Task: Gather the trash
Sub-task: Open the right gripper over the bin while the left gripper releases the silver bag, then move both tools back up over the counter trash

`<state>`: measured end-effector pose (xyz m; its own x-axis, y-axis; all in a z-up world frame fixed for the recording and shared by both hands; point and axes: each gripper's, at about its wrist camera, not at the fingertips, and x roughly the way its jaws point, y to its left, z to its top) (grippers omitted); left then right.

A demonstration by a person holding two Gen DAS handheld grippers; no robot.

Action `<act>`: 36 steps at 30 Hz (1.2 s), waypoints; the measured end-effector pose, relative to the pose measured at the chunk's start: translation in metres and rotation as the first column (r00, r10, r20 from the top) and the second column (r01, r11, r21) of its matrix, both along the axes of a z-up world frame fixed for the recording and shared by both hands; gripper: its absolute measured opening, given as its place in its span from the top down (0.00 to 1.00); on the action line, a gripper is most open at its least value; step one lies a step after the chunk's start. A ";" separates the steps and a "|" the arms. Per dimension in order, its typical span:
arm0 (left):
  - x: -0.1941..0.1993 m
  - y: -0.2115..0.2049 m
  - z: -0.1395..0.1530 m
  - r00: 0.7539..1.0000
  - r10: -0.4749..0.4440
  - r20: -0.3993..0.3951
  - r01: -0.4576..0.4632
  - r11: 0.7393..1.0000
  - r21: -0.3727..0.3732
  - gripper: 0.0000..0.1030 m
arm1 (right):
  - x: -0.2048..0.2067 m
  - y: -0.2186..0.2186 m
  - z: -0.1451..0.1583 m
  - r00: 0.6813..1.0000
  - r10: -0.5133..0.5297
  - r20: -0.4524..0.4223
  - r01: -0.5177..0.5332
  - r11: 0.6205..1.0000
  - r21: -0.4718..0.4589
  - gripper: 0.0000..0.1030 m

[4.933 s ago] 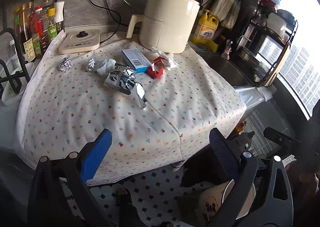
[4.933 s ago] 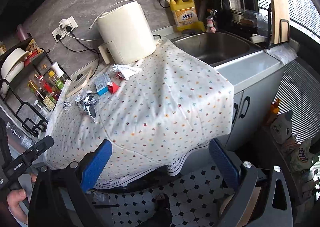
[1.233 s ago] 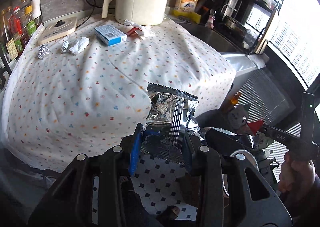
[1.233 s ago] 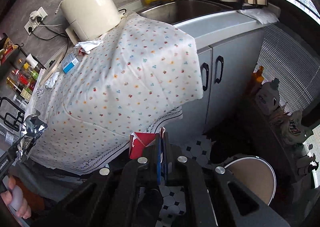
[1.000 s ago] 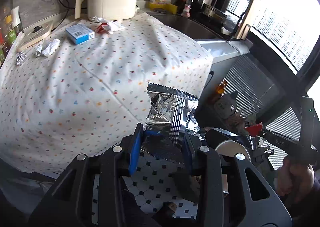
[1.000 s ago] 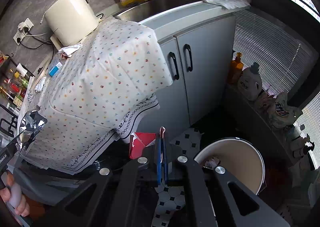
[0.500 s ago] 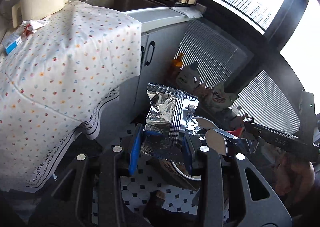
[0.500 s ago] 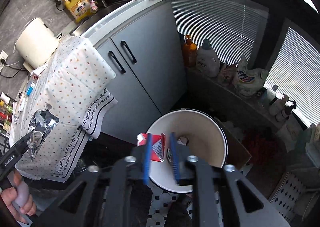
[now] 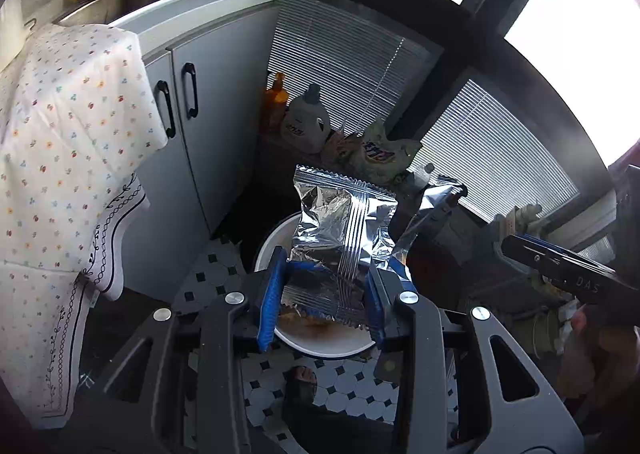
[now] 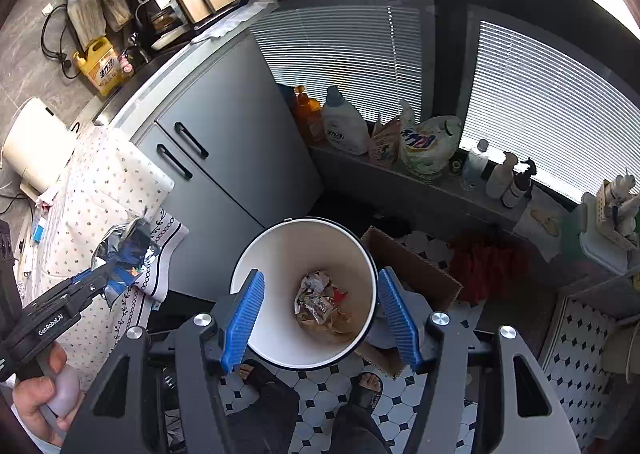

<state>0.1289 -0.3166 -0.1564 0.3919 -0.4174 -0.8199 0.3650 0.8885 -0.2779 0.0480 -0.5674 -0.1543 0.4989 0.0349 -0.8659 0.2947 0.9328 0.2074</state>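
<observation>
The left wrist view looks forward and down along its own two fingers (image 9: 272,306), from close above the floor; it faces the grey cabinet (image 9: 216,126) and the blinds (image 9: 340,66), with the white bin (image 9: 320,346) just beyond the fingertips and largely hidden behind a foil wrapper (image 9: 340,238); the right gripper (image 9: 444,206) shows at its right edge, probably higher than the bin. The right wrist view looks almost straight down from higher up, right over the bin (image 10: 264,274), whose bottom is in sight; the left gripper (image 10: 104,270) shows at its left edge. Both views share the bin, the cabinet (image 10: 240,158), the dotted cloth (image 9: 60,142) (image 10: 104,186), the tiled floor (image 9: 352,402) (image 10: 580,334) and the bottles (image 9: 306,122) (image 10: 344,122) under the blinds.
</observation>
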 end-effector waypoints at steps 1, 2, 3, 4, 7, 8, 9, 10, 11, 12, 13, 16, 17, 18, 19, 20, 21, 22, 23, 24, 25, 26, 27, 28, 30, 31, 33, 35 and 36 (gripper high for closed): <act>0.001 -0.006 -0.001 1.000 -0.013 -0.004 0.013 1.000 -0.003 0.65 | -0.004 -0.004 0.002 1.000 -0.010 0.003 0.010 1.000 -0.004 0.43; 0.002 -0.013 -0.001 1.000 -0.027 -0.007 0.027 1.000 -0.008 0.65 | -0.007 -0.008 0.004 1.000 -0.019 0.006 0.019 1.000 -0.008 0.43; 0.002 -0.019 -0.001 0.999 -0.041 -0.009 0.041 0.999 -0.015 0.64 | -0.010 -0.011 0.006 1.000 -0.026 0.009 0.026 1.000 -0.014 0.43; 0.001 -0.025 -0.001 0.998 -0.055 -0.010 0.055 0.998 -0.023 0.63 | -0.013 -0.014 0.008 0.999 -0.033 0.011 0.034 0.999 -0.018 0.43; 0.001 -0.040 0.001 0.997 -0.078 0.001 0.078 0.996 -0.036 0.42 | -0.022 -0.022 0.010 0.998 -0.056 0.013 0.057 0.998 -0.018 0.43; 0.000 -0.042 0.002 0.997 -0.076 0.006 0.076 0.996 -0.045 0.39 | -0.024 -0.024 0.010 0.998 -0.064 0.012 0.065 0.998 -0.017 0.43; 0.000 -0.044 0.002 0.997 -0.075 0.009 0.075 0.996 -0.054 0.38 | -0.026 -0.026 0.010 0.997 -0.072 0.010 0.072 0.997 -0.014 0.43; 0.000 -0.045 0.002 0.997 -0.074 0.008 0.075 0.996 -0.055 0.37 | -0.027 -0.027 0.010 0.997 -0.076 0.009 0.076 0.997 -0.010 0.43; 0.000 -0.045 0.002 0.997 -0.072 0.007 0.072 0.996 -0.054 0.36 | -0.028 -0.028 0.010 0.997 -0.077 0.009 0.077 0.997 -0.009 0.43; 0.000 -0.044 0.002 0.998 -0.067 0.006 0.067 0.996 -0.060 0.34 | -0.029 -0.028 0.010 0.997 -0.077 0.010 0.077 0.997 -0.012 0.43; 0.000 -0.041 0.002 0.998 -0.060 0.005 0.060 0.996 -0.072 0.32 | -0.029 -0.028 0.010 0.997 -0.075 0.011 0.075 0.997 -0.014 0.43; 0.001 -0.029 0.003 1.000 -0.025 0.006 0.026 0.997 -0.078 0.32 | -0.027 -0.024 0.010 0.998 -0.059 0.012 0.060 0.998 -0.012 0.43; 0.000 -0.024 0.004 1.000 -0.011 0.008 0.012 0.997 -0.075 0.31 | -0.025 -0.022 0.010 0.999 -0.050 0.012 0.050 0.999 -0.011 0.43; 0.000 -0.019 0.004 1.000 0.004 0.009 -0.003 0.997 -0.072 0.31 | -0.023 -0.019 0.009 0.999 -0.040 0.011 0.040 0.999 -0.008 0.42; 0.000 -0.013 0.005 1.000 0.019 0.010 -0.018 0.997 -0.070 0.30 | -0.020 -0.015 0.008 1.000 -0.029 0.011 0.029 1.000 -0.005 0.41; 0.000 -0.006 0.007 0.999 0.036 0.013 -0.035 0.997 -0.067 0.29 | -0.016 -0.011 0.008 1.000 -0.014 0.011 0.014 1.000 -0.004 0.38; -0.001 0.001 0.008 0.998 0.053 0.019 -0.052 0.997 -0.063 0.28 | -0.012 -0.005 0.009 1.000 0.001 0.013 -0.001 1.000 -0.010 0.34; -0.001 0.008 0.011 0.997 0.070 0.026 -0.069 0.996 -0.058 0.25 | -0.008 0.002 0.009 1.000 0.020 0.015 -0.019 1.000 -0.024 0.31; -0.002 0.016 0.014 0.995 0.090 0.034 -0.089 0.995 -0.055 0.24 | -0.004 0.009 0.010 0.999 0.040 0.020 -0.039 0.999 -0.036 0.25; -0.003 0.025 0.016 0.993 0.114 0.043 -0.111 0.993 -0.050 0.21 | 0.000 0.016 0.012 0.998 0.060 0.028 -0.059 0.997 -0.041 0.18; -0.004 0.034 0.019 0.989 0.139 0.050 -0.137 0.989 -0.046 0.19 | 0.004 0.023 0.013 0.996 0.080 0.039 -0.079 0.996 -0.042 0.16; -0.005 0.045 0.023 0.984 0.167 0.056 -0.165 0.985 -0.044 0.18 | 0.009 0.030 0.014 0.994 0.100 0.049 -0.098 0.994 -0.039 0.13; -0.006 0.056 0.026 0.979 0.196 0.062 -0.194 0.980 -0.042 0.17 | 0.015 0.038 0.016 0.991 0.120 0.056 -0.118 0.992 -0.037 0.11; -0.008 0.067 0.030 0.972 0.225 0.069 -0.223 0.974 -0.039 0.14 | 0.021 0.046 0.018 0.988 0.141 0.064 -0.139 0.990 -0.036 0.10; -0.013 0.090 0.037 0.954 0.287 0.083 -0.285 0.958 -0.033 0.12 | 0.031 0.063 0.021 0.980 0.180 0.081 -0.177 0.983 -0.041 0.08; -0.015 0.102 0.041 0.944 0.318 0.090 -0.317 0.948 -0.029 0.11 | 0.036 0.073 0.023 0.976 0.201 0.088 -0.198 0.979 -0.048 0.08; -0.022 0.124 0.049 0.920 0.376 0.107 -0.376 0.926 -0.023 0.09 | 0.047 0.094 0.027 0.963 0.249 0.100 -0.244 0.968 -0.053 0.08; -0.029 0.147 0.059 0.893 0.431 0.130 -0.431 0.902 -0.025 0.07 | 0.057 0.115 0.032 0.949 0.294 0.115 -0.290 0.956 -0.045 0.08; -0.032 0.159 0.063 0.879 0.456 0.140 -0.457 0.889 -0.027 0.06 | 0.062 0.126 0.036 0.941 0.315 0.126 -0.312 0.949 -0.042 0.08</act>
